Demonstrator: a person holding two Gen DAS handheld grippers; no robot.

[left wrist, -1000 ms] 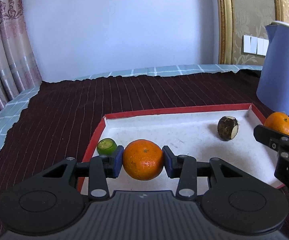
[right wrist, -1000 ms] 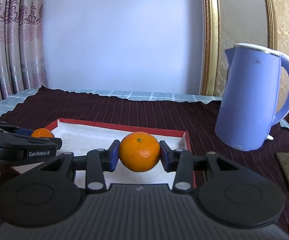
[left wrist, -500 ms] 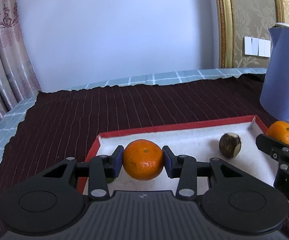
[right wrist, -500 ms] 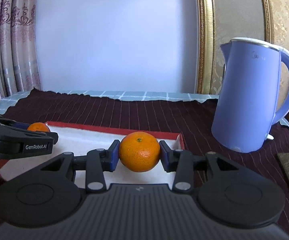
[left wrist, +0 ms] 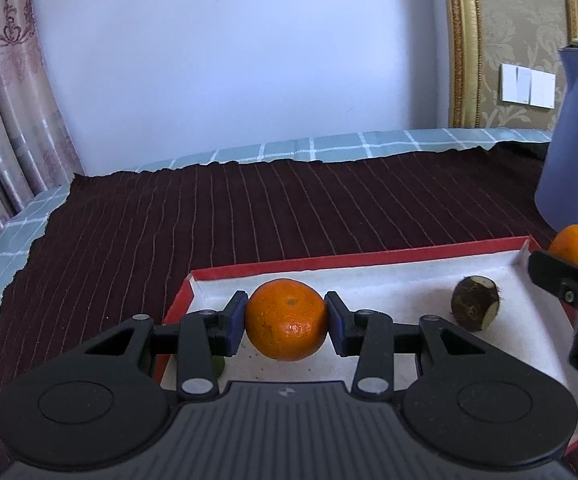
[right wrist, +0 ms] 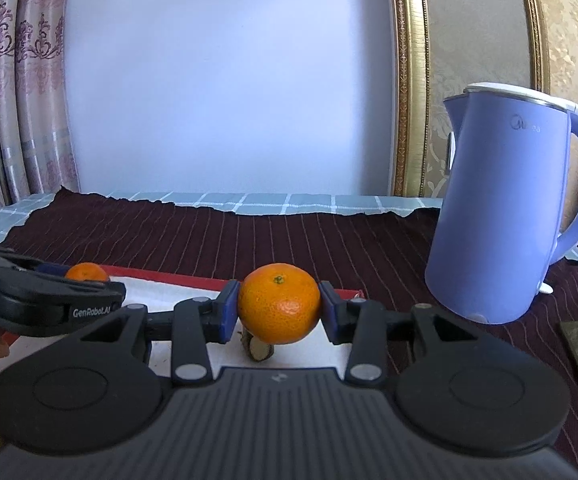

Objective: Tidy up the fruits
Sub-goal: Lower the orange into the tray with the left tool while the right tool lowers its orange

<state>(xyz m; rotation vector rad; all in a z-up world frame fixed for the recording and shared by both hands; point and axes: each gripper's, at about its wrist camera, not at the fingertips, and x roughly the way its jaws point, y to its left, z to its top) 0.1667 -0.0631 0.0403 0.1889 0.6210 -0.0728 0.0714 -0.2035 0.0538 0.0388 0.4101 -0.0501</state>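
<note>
Dark striped cloth (left wrist: 249, 216) covers the worktop, carrying a red-rimmed tray (left wrist: 329, 266) with white floor; a blue kettle (right wrist: 501, 220) stands beside it. Tray contents: one brown peeled root piece (left wrist: 475, 307). Left hand-held gripper (left wrist: 285, 322) is clamped on an orange (left wrist: 285, 319) above the tray; right hand-held gripper (right wrist: 277, 312) is clamped on a second orange (right wrist: 279, 309) above the tray's right end.

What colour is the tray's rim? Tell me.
Red, around a white floor; the tray shows best in the left wrist view.
</note>
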